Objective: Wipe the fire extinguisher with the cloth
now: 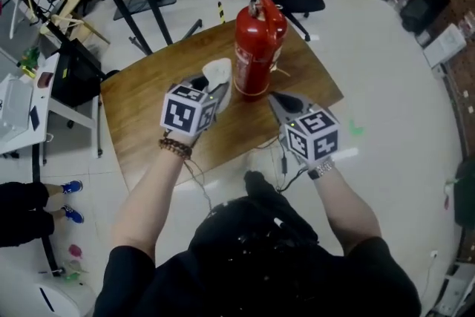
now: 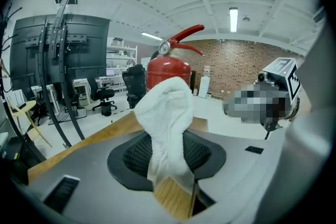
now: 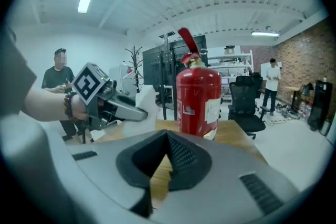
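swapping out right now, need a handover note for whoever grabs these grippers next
Left gripper: shut on the white cloth, which sticks up from its jaws.
Right gripper: shut, empty, held off to the right of the fire extinguisher.
Things: fire extinguisher upright on the wooden table; white cloth just to its left, a gap between them.
Done: cloth picked up and brought close.
Left: press the cloth to the red body and wipe it.
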Demonstrator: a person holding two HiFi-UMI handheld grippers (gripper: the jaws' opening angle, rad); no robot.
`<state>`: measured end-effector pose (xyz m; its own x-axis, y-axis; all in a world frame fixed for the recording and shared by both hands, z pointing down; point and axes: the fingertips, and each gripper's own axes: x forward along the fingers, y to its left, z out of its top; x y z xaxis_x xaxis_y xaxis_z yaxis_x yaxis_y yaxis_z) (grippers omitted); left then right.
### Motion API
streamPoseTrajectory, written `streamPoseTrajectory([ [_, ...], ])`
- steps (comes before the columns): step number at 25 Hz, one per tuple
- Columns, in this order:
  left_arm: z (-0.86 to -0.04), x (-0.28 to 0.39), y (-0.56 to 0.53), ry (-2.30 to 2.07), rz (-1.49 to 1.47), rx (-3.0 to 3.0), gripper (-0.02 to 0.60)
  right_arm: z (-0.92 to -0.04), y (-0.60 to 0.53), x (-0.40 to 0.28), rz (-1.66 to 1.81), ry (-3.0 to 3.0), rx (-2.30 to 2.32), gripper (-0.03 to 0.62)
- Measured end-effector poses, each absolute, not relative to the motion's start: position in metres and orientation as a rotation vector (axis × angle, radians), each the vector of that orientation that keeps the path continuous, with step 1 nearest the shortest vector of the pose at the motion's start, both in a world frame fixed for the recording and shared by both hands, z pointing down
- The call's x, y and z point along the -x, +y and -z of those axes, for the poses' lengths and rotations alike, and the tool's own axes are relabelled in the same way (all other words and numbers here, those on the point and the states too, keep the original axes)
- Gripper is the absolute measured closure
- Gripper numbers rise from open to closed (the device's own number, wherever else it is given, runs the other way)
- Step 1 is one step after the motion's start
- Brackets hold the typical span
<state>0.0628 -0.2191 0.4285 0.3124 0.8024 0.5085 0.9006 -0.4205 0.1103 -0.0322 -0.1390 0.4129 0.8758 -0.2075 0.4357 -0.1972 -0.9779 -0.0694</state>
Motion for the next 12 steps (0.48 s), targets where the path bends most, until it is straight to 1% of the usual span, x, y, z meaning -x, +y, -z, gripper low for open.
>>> streamPoseTrajectory([
  [6, -0.389, -0.009, -0.217, -1.598, 0.653, 2.383, 0.434, -0.378, -0.143, 0.056, 0.591, 0.289, 3.058, 0.572],
  [12, -0.363, 0.030, -0.219, -1.620, 0.614, 2.418, 0.434, -0.358, -0.152, 0.072, 0.537, 0.288, 3.059, 0.574],
])
